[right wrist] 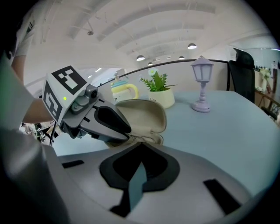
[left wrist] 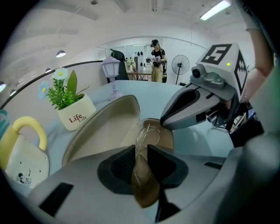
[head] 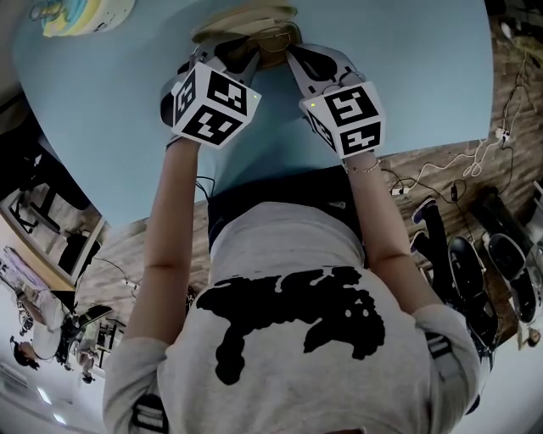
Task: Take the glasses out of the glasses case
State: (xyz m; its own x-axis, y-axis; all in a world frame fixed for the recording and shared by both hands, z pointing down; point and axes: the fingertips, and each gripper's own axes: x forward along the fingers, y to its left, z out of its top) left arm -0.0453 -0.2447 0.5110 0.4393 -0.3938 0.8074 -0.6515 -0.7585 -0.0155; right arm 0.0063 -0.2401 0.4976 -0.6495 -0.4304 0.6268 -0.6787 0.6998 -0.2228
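The beige glasses case (head: 246, 25) lies open on the blue table (head: 110, 127), its lid (left wrist: 105, 127) standing up at the left. Thin wire-framed glasses (left wrist: 148, 131) lie in the lower half of the case. My left gripper (left wrist: 141, 151) reaches into the case, its jaws drawn close on the near part of the wire frame. My right gripper (right wrist: 142, 148) points at the case's (right wrist: 140, 116) near rim, jaws together with nothing between them. In the head view both grippers, left (head: 246, 59) and right (head: 293, 59), meet over the case.
A white pot with a green plant (left wrist: 76, 114) stands behind the case, with a small lilac lamp figure (left wrist: 111, 74) to its right. A yellow-handled mug (left wrist: 24, 148) sits further left. Cables (head: 475, 157) lie on the floor beyond the table's right edge.
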